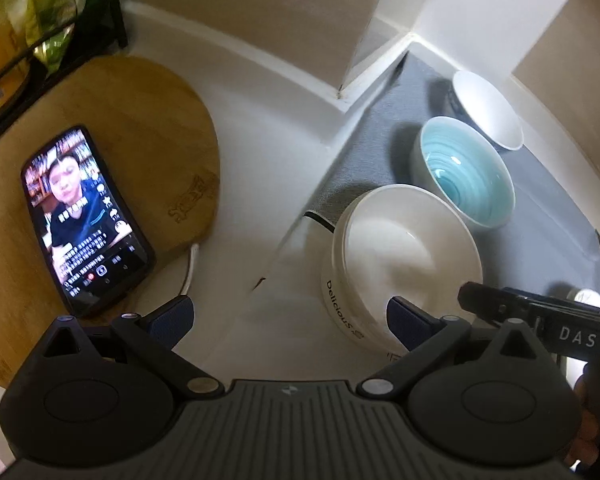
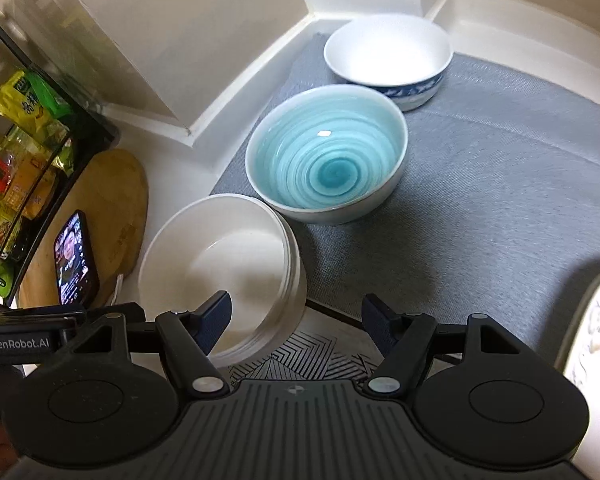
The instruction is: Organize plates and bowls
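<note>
Nearest, left gripper and right gripper: jaws wide apart, holding nothing, w/ the white bowl just ahead on the table. Beyond, on the grey mat, teal bowl, then blue-rimmed bowl by the wall.

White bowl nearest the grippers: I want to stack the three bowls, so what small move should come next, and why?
Probably lower the right gripper so its open fingers straddle the white bowl's near rim, then close. That bowl sits closest, empty and upright, with the teal bowl and blue-patterned bowl lined up behind it on the grey mat. Neither gripper holds anything.
</note>
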The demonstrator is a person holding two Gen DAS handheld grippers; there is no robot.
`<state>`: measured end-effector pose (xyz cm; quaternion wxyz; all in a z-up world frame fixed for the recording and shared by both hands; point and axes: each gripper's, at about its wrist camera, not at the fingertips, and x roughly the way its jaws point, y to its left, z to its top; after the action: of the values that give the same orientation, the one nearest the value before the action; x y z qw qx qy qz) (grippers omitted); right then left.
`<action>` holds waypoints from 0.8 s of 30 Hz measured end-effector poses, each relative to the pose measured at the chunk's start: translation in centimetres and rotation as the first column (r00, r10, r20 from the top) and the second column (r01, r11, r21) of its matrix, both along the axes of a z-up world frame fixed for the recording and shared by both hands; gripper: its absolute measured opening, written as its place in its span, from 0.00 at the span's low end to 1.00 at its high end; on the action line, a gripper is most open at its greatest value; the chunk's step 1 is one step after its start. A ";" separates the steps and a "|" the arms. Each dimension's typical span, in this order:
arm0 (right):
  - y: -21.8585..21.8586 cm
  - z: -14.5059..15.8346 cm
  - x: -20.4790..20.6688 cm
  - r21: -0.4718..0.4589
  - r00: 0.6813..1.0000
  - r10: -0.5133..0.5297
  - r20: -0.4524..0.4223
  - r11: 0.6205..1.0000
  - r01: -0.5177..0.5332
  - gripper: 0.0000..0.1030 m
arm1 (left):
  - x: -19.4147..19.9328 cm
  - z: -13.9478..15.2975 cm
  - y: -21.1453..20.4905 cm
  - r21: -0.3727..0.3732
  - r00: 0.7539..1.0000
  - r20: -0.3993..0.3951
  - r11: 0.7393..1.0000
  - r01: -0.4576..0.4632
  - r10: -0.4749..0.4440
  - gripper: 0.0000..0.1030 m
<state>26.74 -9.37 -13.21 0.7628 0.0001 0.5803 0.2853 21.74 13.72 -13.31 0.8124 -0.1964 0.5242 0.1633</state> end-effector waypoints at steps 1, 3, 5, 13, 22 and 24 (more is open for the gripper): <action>0.1 -0.2 0.2 -0.003 1.000 0.000 -0.006 1.000 0.000 0.72 | 0.2 -0.2 0.1 -0.004 1.000 -0.008 1.000 0.002 -0.002 1.00; 0.6 -0.7 0.7 -0.009 1.000 0.008 -0.020 1.000 -0.008 0.72 | 0.7 -0.7 0.1 0.002 1.000 -0.023 1.000 0.003 -0.003 1.00; 1.1 -1.1 0.9 -0.020 0.999 0.027 -0.028 0.999 -0.027 0.72 | 1.2 -1.3 0.3 -0.002 0.999 -0.038 1.000 0.003 -0.003 1.00; 2.2 -2.4 1.6 -0.046 0.996 0.056 -0.062 0.997 -0.059 0.72 | 2.6 -2.7 0.6 -0.003 0.997 -0.079 1.000 0.008 -0.008 1.00; 2.8 -3.2 1.9 -0.068 0.994 0.074 -0.077 0.995 -0.079 0.36 | 3.8 -3.8 -0.4 0.029 0.994 -0.092 0.998 0.055 -0.053 1.00; 2.9 -3.2 1.7 -0.064 0.993 0.085 -0.076 0.994 -0.090 0.29 | 3.9 -3.9 -0.7 0.034 0.994 -0.089 0.997 0.069 -0.065 1.00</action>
<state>28.44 -6.44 -16.38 0.7273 -0.0407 0.6167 0.2984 25.66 13.02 -17.24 0.7971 -0.1565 0.5625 0.1540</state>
